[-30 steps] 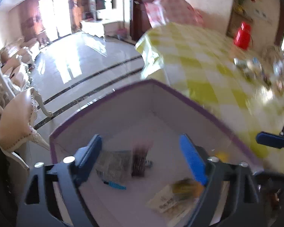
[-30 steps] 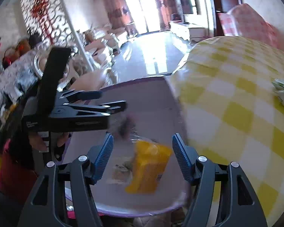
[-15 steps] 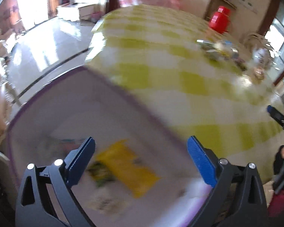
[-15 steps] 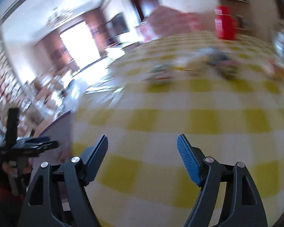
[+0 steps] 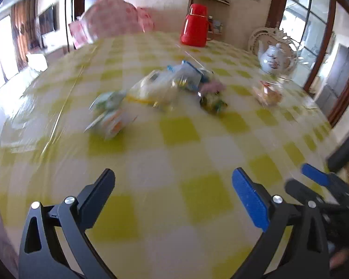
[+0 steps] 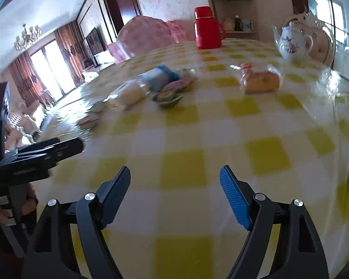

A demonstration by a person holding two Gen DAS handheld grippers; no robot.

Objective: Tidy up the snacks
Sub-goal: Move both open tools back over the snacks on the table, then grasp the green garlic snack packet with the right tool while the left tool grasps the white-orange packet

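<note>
Left gripper (image 5: 173,182) of black angular plastic arms, silver round screws, blue ribbed pads (image 5: 250,200), right gripper (image 6: 174,181) of matching black frame, silver screws, blue ribbed pads (image 6: 235,200)

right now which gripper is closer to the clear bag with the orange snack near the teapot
Right, though narrowly. The orange snack bag lies ahead and slightly right of the right gripper. The left gripper, on the far side from the bag, sees it farther right.

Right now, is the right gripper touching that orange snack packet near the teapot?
Apart. The right wrist view shows the right gripper, jaws opening and empty, with several tablecloth squares between it and the orange snack packet.
</note>
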